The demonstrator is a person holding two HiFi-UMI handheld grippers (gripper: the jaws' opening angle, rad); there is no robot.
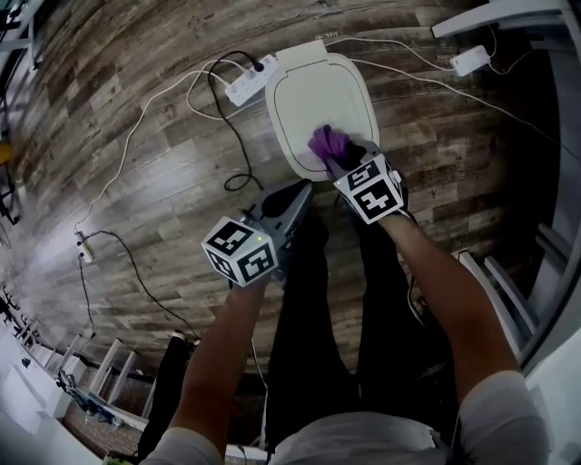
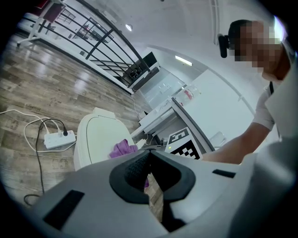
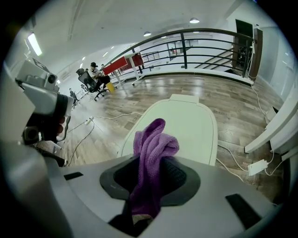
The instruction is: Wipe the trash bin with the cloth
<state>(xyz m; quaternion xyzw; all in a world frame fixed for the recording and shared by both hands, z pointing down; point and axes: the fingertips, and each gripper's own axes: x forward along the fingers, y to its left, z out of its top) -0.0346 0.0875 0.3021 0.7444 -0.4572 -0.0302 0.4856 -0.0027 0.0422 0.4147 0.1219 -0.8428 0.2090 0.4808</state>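
A white trash bin (image 1: 320, 107) with a flat lid stands on the wood floor; it also shows in the left gripper view (image 2: 95, 139) and the right gripper view (image 3: 195, 125). My right gripper (image 1: 340, 163) is shut on a purple cloth (image 1: 325, 145) and holds it over the near edge of the lid. In the right gripper view the cloth (image 3: 151, 160) bunches up between the jaws. My left gripper (image 1: 290, 202) hangs shut and empty just short of the bin's near left side, and the cloth (image 2: 123, 148) shows beyond its jaws.
A white power strip (image 1: 251, 80) with black and white cables lies on the floor left of the bin. Another white adapter (image 1: 470, 60) lies at the far right by a white desk frame (image 1: 508, 18). The person's dark-trousered legs (image 1: 309, 309) stand below the grippers.
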